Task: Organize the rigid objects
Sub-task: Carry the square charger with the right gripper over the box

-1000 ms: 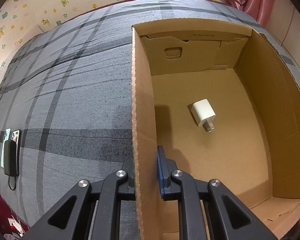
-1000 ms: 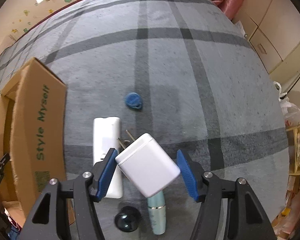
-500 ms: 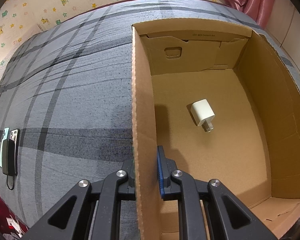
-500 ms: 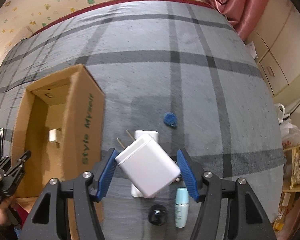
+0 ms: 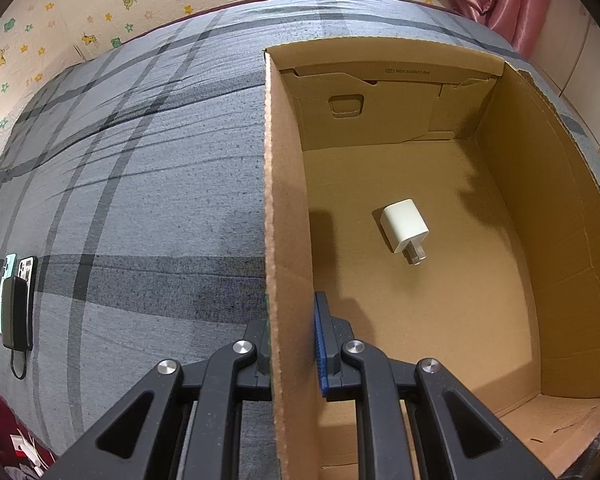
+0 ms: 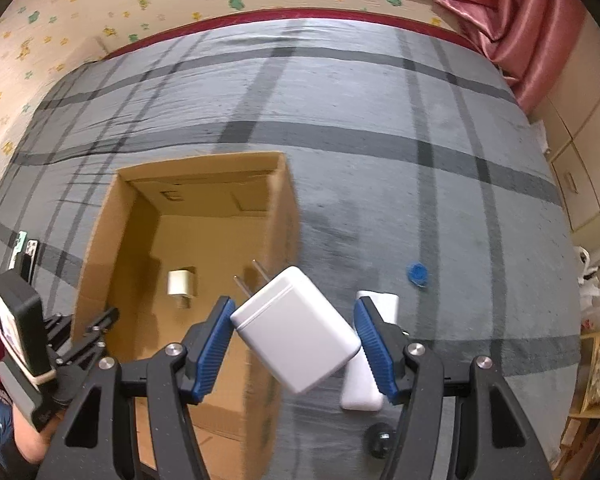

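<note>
Your open brown cardboard box [image 6: 204, 264] sits on the grey plaid bed [image 6: 380, 140], a small white plug charger [image 5: 405, 227] inside; right of it lie a flat white power bank [image 6: 366, 384] and a blue round tag [image 6: 418, 273].

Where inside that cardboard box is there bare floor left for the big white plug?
Nearly everywhere: the box holds only one small charger mid-floor. Bare cardboard runs from it to the far wall and to the right wall. The near left edge is taken by the left gripper, shut on that wall. The right gripper carries the big plug.
</note>
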{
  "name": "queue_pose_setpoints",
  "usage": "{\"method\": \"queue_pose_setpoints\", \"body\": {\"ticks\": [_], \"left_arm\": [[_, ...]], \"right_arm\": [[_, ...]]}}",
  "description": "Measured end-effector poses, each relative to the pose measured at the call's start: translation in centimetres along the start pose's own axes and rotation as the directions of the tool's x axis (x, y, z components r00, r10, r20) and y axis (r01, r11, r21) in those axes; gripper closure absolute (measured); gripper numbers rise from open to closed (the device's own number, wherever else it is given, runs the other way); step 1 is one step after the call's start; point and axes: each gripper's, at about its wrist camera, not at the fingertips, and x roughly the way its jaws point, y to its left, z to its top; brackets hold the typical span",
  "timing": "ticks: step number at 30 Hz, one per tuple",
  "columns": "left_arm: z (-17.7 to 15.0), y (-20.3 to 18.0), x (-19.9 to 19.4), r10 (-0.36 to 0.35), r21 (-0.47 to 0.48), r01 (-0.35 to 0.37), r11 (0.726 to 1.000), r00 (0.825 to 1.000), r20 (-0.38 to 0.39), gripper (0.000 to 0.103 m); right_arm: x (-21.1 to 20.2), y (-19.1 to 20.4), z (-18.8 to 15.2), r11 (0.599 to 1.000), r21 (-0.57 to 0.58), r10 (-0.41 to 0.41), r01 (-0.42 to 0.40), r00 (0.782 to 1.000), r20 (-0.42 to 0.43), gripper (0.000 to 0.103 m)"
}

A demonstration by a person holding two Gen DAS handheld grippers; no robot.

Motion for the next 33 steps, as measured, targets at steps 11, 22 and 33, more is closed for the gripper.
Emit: {"method": "queue_pose_setpoints", "body": {"ticks": [11,22,33], "left_arm": [[-0.1,-0.1,0.0,0.005,0.005,-0.005,1.000,1.000,0.001,0.089],[-0.1,0.0,0.0,0.003,0.002,-0.003,1.000,1.000,0.002,0.089],[-0.2,-0.3,-0.1,0.018,0.012,-0.018,1.000,1.000,0.005,0.089]], "right_arm": [[1.1,5.1,0.2,0.996,-0.052,0.065,-0.066,0.998,-0.013,0.038],[4.8,8.4,-0.9,0.995,-0.080,0.054,-0.060,0.996,-0.076,0.038],[9.0,10.0,-2.1,0.997,-0.071,0.017,-0.028,0.988,-0.153,0.038]]}}
